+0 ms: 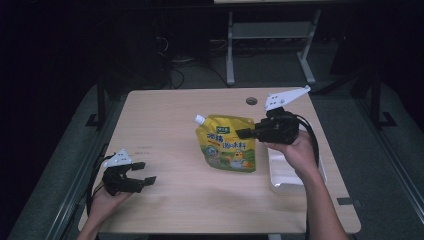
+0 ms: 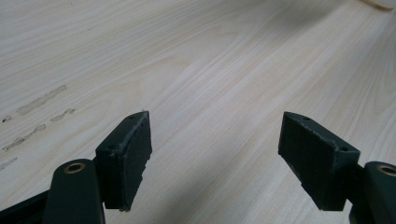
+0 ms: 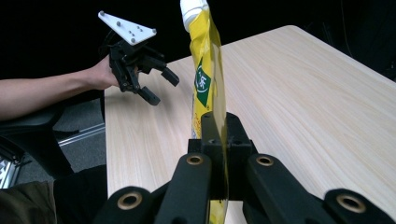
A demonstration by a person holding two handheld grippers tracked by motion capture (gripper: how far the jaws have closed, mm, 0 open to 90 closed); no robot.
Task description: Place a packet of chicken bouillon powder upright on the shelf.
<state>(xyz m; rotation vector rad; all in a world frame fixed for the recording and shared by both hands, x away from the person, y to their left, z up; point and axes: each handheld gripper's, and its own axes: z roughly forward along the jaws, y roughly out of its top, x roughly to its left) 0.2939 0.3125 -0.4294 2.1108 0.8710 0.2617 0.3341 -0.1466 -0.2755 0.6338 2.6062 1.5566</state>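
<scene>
The pouch point(image 1: 227, 144) is a yellow stand-up refill bag with a white cap point(image 1: 199, 119) at its top corner, and it hangs upright over the middle of the table point(image 1: 165, 210), its bottom edge at or just above the wood (I cannot tell which). The right gripper point(image 1: 245, 133) is clamped on its side seam, jaws pressed flat together on the thin film, as the right gripper view shows edge-on. The left gripper point(image 1: 142, 172) hovers well apart near the table's front left corner, jaws spread wide with nothing between them.

The pouch looks soft and floppy: glossy film that probably slides under the pads, with contents that sag low and make the bottom heavy. Held by one edge it likely swings and twists. The welded seam is the stiffest flat place to pinch, so the present hold seems sound; the rigid spout under the cap is the other good spot, and the free gripper could take it there to steady the bag. Squeezing the belly seems unwise, since it yields and may strain the cap. A white tray point(image 1: 287, 175) lies by the right edge
</scene>
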